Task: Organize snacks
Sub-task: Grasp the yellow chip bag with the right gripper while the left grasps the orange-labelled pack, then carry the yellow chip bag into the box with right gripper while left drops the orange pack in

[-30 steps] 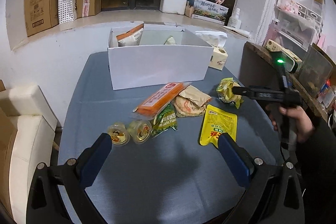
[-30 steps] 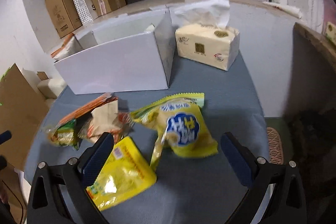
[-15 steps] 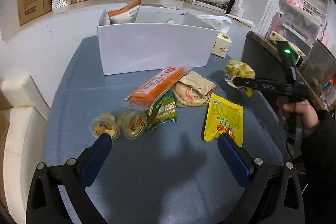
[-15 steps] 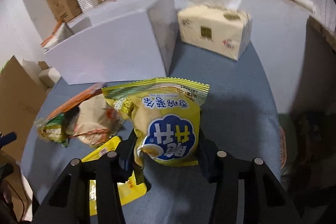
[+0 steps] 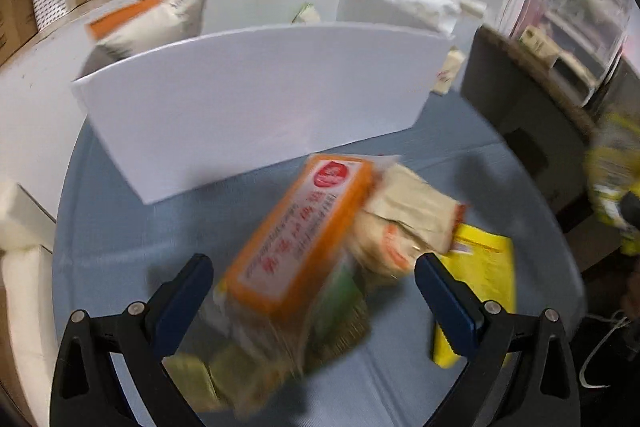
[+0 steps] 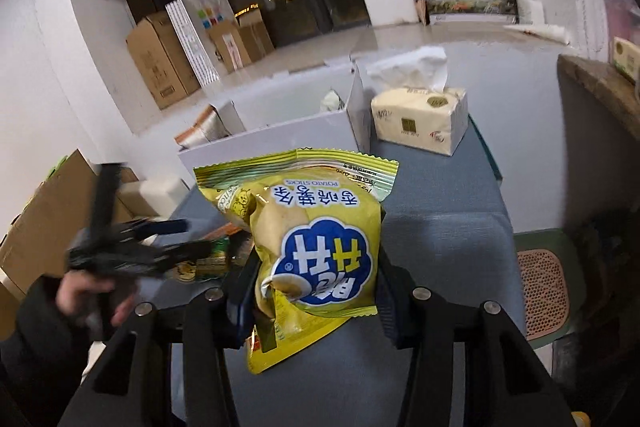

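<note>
Right gripper (image 6: 316,301) clamping yellow chip bag (image 6: 316,239) low, risking slippage before reaching white box (image 6: 272,143).

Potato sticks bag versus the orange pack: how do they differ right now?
The potato sticks bag is yellow and puffy; the orange pack is long and flat. The bag is clamped in the right gripper and lifted off the table; the orange pack lies on the pile, between the open left gripper's fingers, not gripped. The bag shows sharply; the orange pack is blurred. Both are sealed snacks outside the white box.
</note>
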`<move>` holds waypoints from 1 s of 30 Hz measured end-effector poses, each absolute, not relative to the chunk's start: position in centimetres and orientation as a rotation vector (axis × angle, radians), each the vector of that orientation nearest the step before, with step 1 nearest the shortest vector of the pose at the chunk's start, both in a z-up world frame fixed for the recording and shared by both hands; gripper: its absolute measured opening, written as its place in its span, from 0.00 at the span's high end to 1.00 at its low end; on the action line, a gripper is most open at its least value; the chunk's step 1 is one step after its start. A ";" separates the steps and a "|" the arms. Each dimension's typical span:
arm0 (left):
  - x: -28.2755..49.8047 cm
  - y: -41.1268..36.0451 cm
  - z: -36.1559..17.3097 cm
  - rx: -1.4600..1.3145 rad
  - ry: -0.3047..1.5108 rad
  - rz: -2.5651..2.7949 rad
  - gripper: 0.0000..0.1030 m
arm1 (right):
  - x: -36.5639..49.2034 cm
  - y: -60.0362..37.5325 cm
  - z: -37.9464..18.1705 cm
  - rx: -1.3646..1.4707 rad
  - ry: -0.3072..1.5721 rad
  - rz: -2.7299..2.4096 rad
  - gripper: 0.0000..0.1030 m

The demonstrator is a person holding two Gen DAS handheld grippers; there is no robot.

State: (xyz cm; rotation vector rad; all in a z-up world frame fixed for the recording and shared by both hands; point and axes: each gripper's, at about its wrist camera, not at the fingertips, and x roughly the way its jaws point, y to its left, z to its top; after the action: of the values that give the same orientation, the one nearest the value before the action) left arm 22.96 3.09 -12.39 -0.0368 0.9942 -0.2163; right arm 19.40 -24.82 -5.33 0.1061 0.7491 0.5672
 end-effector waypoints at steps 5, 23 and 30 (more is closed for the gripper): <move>24.9 1.9 -14.0 0.075 1.039 -0.180 0.08 | 18.9 -25.3 -5.2 0.119 0.747 0.562 0.48; 22.1 5.1 -8.4 -0.016 0.888 -0.182 0.86 | 18.5 -23.2 -6.3 0.070 0.761 0.594 0.48; 18.7 6.4 -3.0 -0.113 0.734 -0.219 0.86 | 19.2 -21.4 -6.0 0.066 0.759 0.626 0.48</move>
State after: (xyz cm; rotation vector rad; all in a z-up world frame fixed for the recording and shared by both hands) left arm 18.66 6.43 -3.03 -0.1130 0.7336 -0.2187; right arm 19.20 -21.37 -6.00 0.0655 0.7588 0.6257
